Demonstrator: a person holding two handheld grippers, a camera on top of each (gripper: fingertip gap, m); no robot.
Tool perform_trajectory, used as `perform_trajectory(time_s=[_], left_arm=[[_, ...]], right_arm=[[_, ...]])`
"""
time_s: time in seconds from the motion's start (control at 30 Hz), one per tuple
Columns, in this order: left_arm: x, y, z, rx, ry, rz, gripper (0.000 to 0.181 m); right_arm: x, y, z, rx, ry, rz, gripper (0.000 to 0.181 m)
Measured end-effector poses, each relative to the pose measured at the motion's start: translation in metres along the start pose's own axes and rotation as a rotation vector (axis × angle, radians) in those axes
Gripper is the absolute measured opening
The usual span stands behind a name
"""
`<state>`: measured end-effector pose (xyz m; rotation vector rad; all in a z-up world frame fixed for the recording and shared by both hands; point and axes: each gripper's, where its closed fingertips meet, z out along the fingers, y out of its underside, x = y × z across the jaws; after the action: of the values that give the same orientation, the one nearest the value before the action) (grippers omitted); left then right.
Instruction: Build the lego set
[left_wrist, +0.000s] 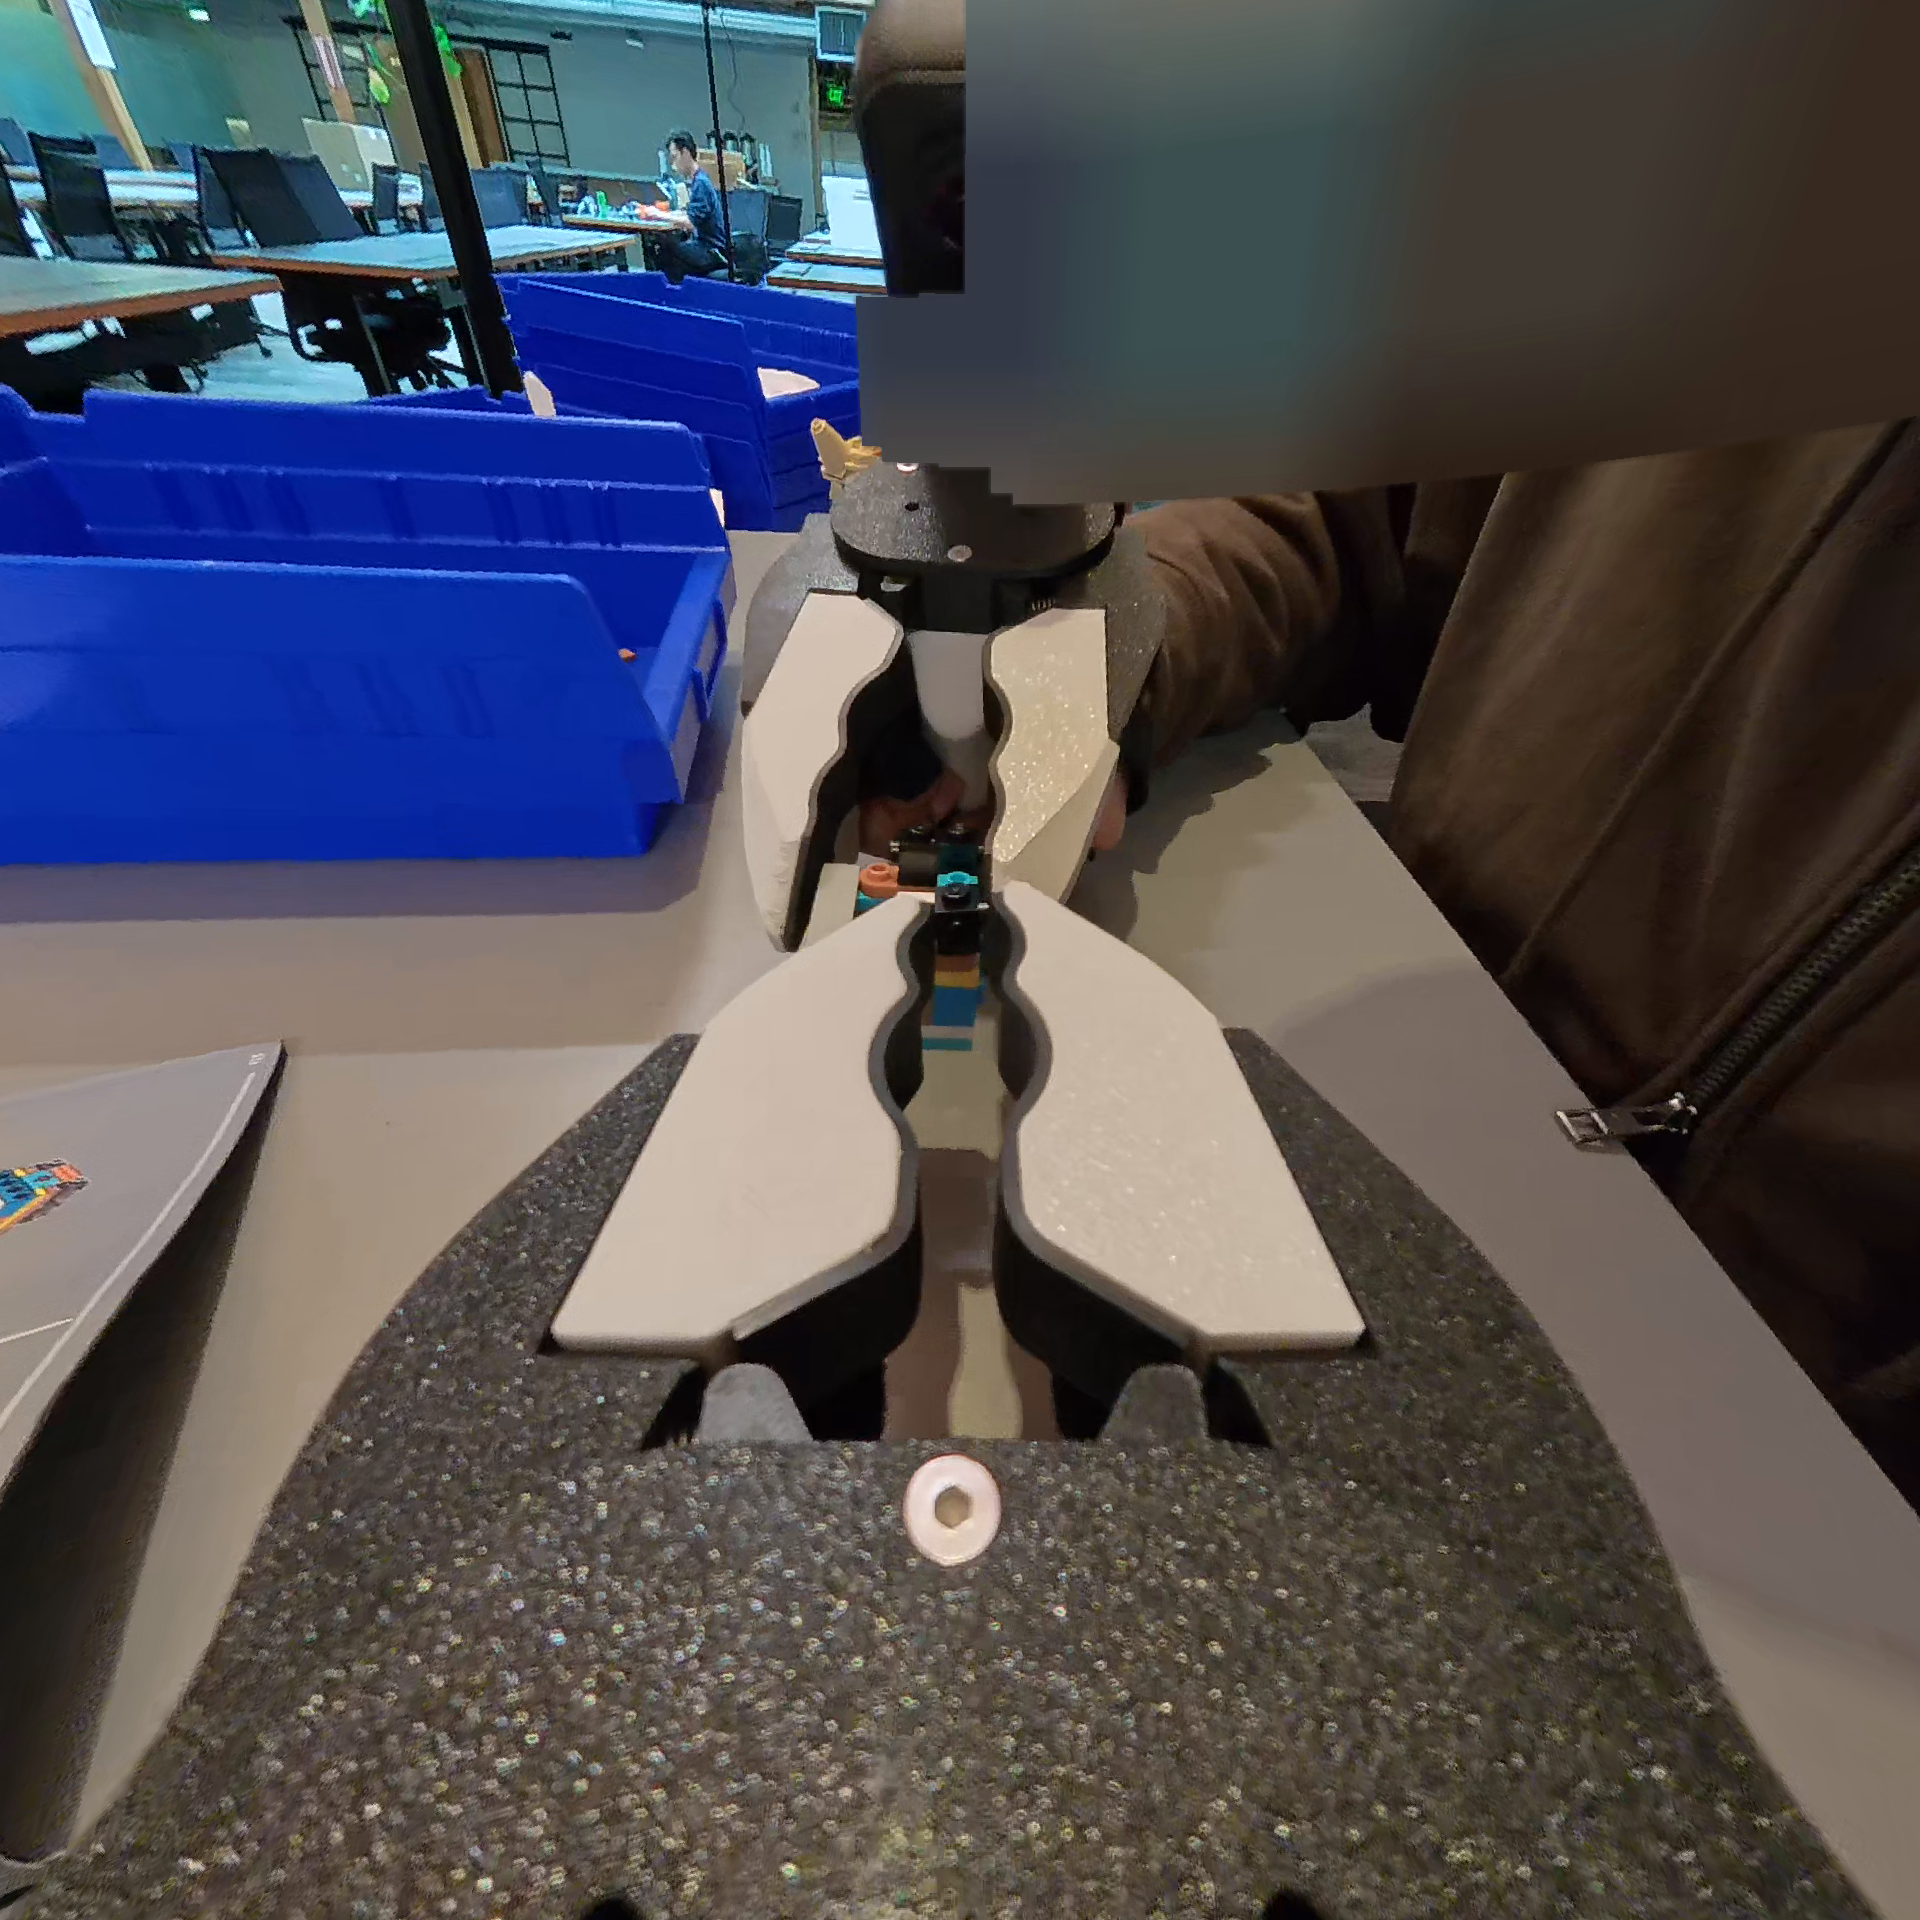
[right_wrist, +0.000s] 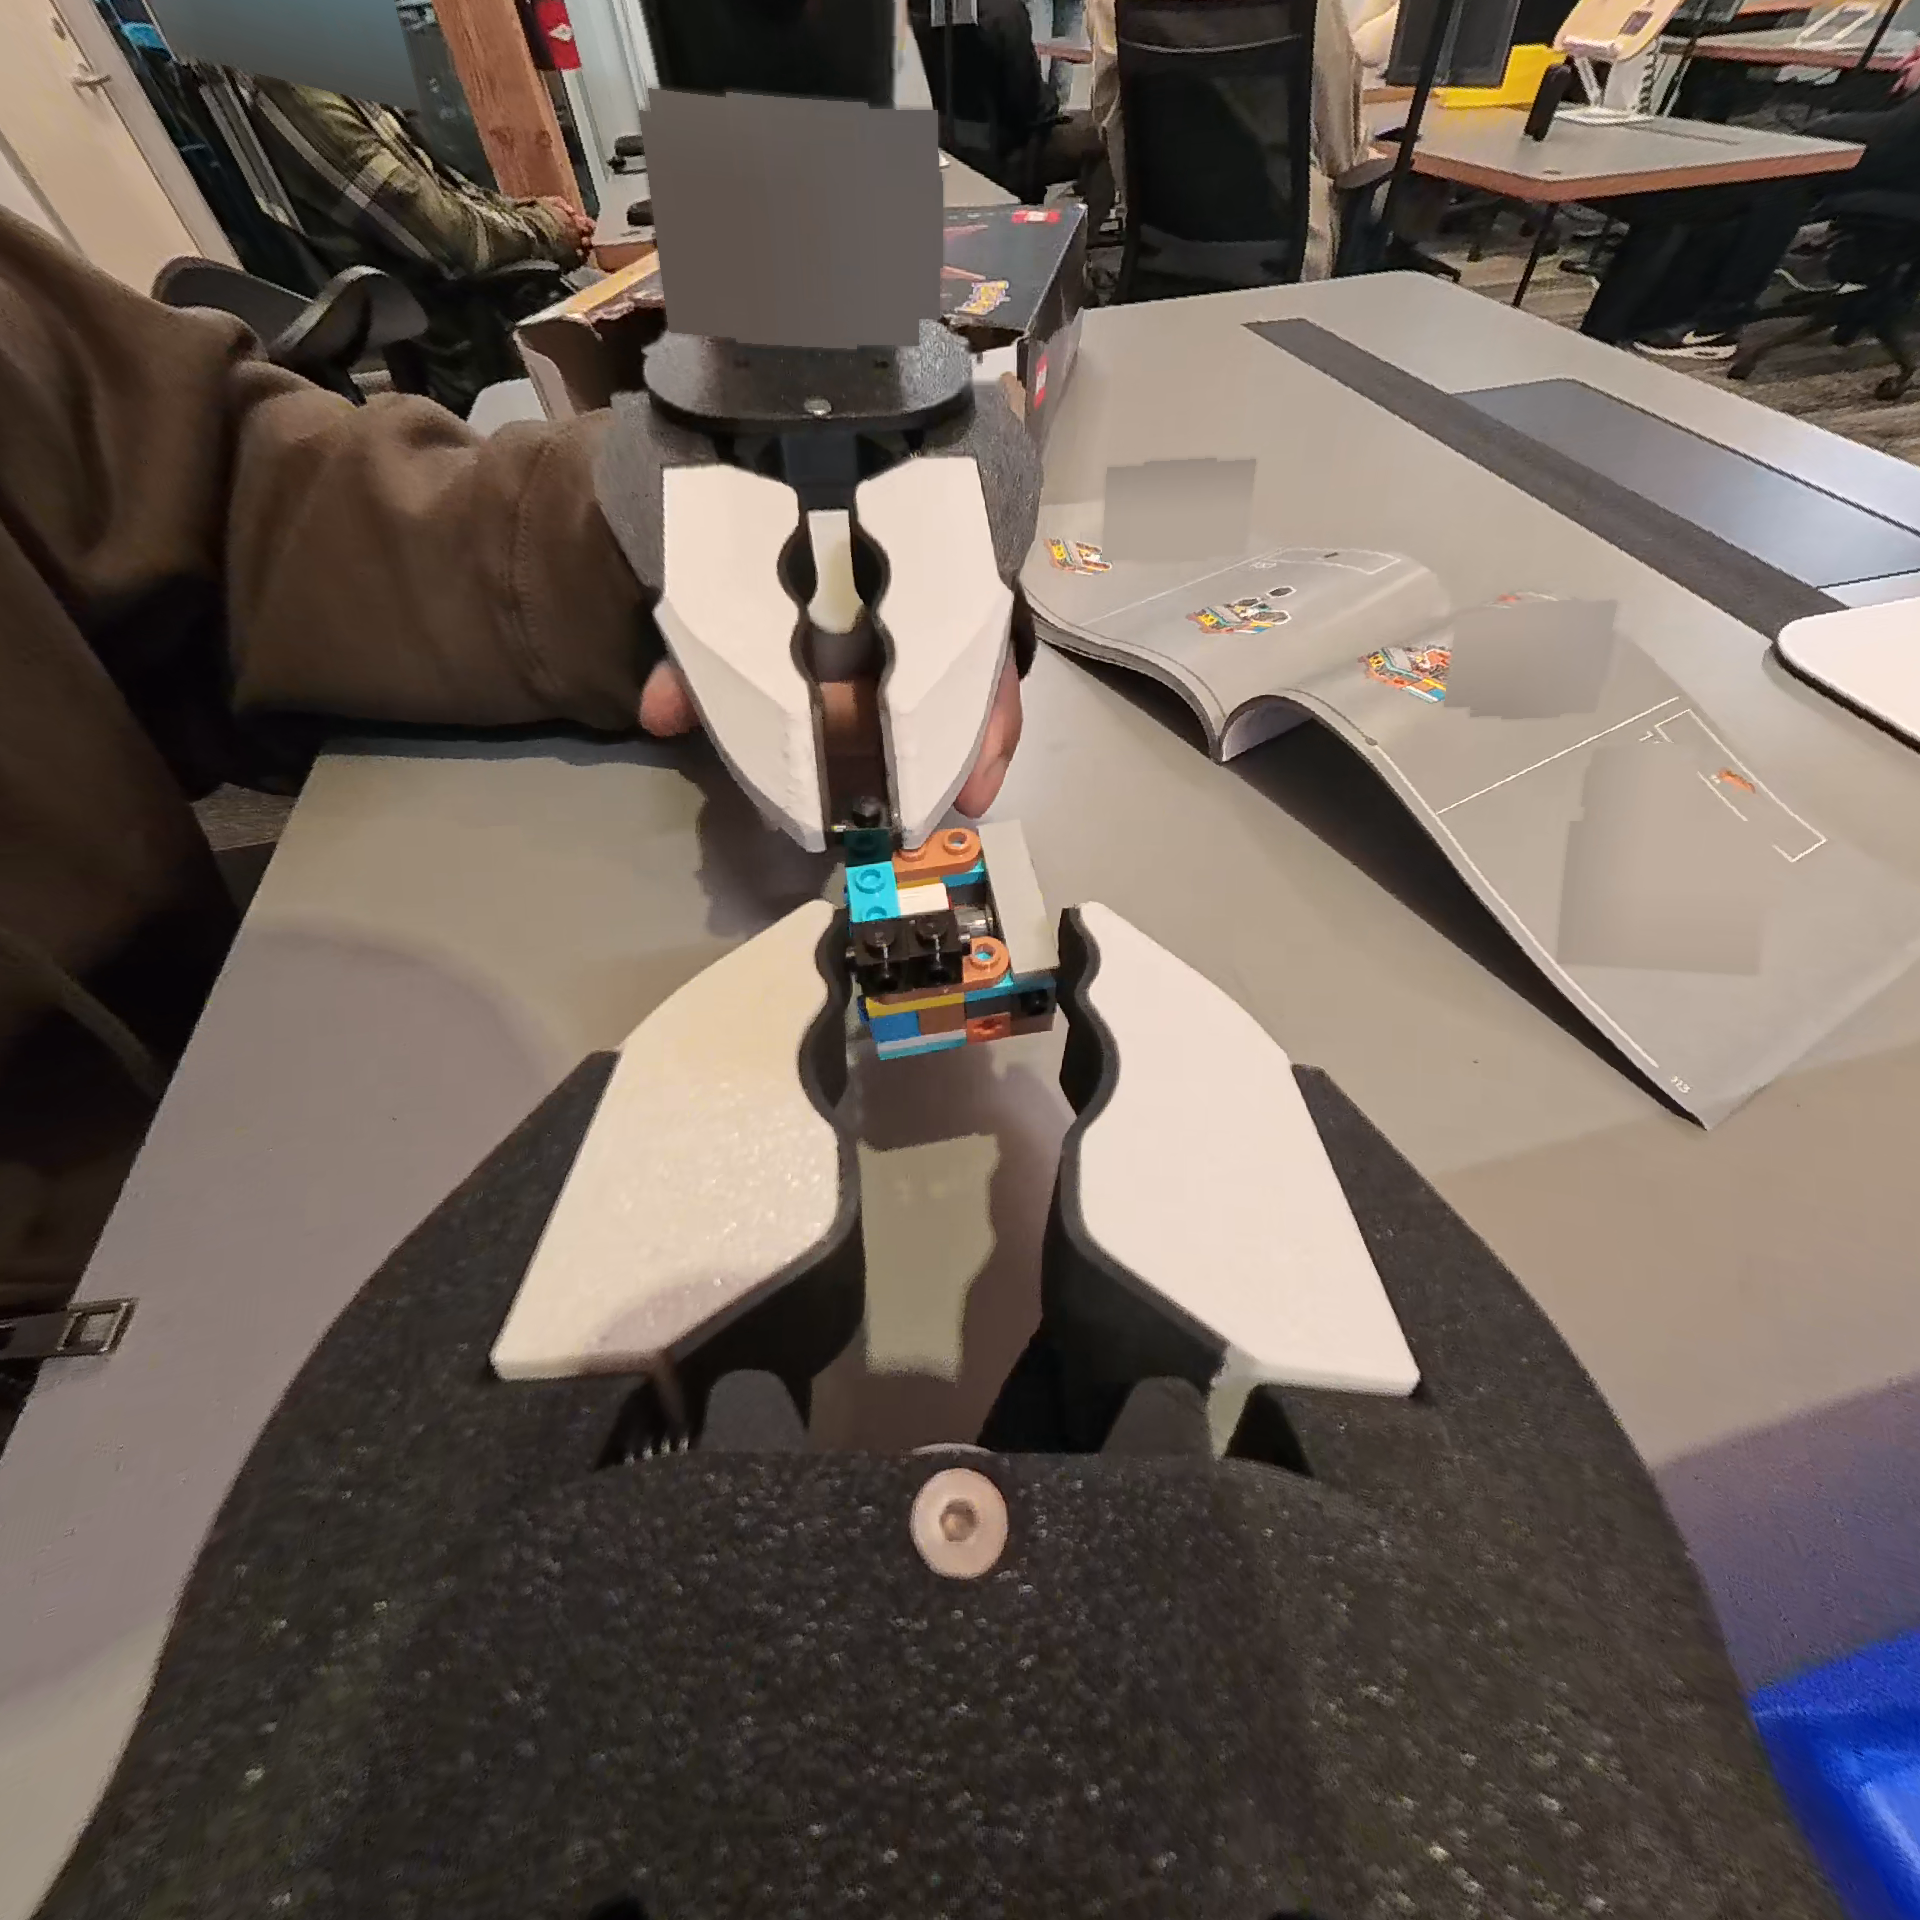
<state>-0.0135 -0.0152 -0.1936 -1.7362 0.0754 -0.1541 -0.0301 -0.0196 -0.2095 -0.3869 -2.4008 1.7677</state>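
A small lego build (right_wrist: 935, 966) of blue, teal, black, orange and brown bricks with a grey panel sits between the fingers of my right gripper (right_wrist: 956, 914), which is shut on its sides over the grey table (right_wrist: 416, 935). My left gripper (left_wrist: 961, 920) faces it from the opposite side and is shut on a small black and teal piece (left_wrist: 961, 902). This piece touches the build's top corner on the left gripper's side. In the right wrist view the left gripper (right_wrist: 868, 831) holds that piece (right_wrist: 864, 816) at the build's far left corner. The build (left_wrist: 954, 1003) shows through the left fingers' gap.
Blue bins (left_wrist: 364, 675) stand on the table to the left in the left wrist view. An open instruction booklet (right_wrist: 1455, 727) lies to the right of the build, with a lego box (right_wrist: 1018, 281) behind it and a white tray edge (right_wrist: 1860, 665). A person's brown sleeves flank the grippers. Only a small space, under 4 cm, lies between the two pairs of fingers.
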Motion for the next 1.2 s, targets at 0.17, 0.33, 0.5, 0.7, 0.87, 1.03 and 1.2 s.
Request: perform_trajectory(time_s=[0.17, 0.33, 0.5, 0.7, 0.87, 1.03, 1.2], left_arm=[[0.004, 0.003, 0.001, -0.023, 0.020, 0.043, 0.010], [0.000, 0.002, 0.004, 0.002, -0.001, 0.021, 0.009], [-0.002, 0.005, 0.005, -0.003, -0.009, 0.011, 0.010], [-0.004, 0.007, 0.007, -0.002, -0.016, -0.014, 0.011], [-0.004, 0.007, 0.007, -0.006, -0.018, -0.016, 0.015], [-0.006, 0.004, 0.005, 0.016, -0.032, -0.005, 0.017], [-0.015, -0.004, 0.000, 0.058, -0.090, -0.002, 0.032]], right_arm=[[-0.003, -0.004, -0.002, 0.026, -0.017, 0.002, 0.037], [0.002, -0.003, -0.003, 0.030, -0.018, 0.032, 0.037], [0.004, 0.001, -0.003, 0.014, -0.008, 0.028, 0.038], [0.005, 0.003, -0.003, 0.005, 0.000, 0.025, 0.038], [0.007, 0.002, -0.004, 0.012, 0.003, 0.035, 0.038], [0.008, -0.001, -0.006, 0.034, -0.004, 0.062, 0.038], [0.012, -0.010, -0.012, 0.096, -0.028, 0.135, 0.038]])
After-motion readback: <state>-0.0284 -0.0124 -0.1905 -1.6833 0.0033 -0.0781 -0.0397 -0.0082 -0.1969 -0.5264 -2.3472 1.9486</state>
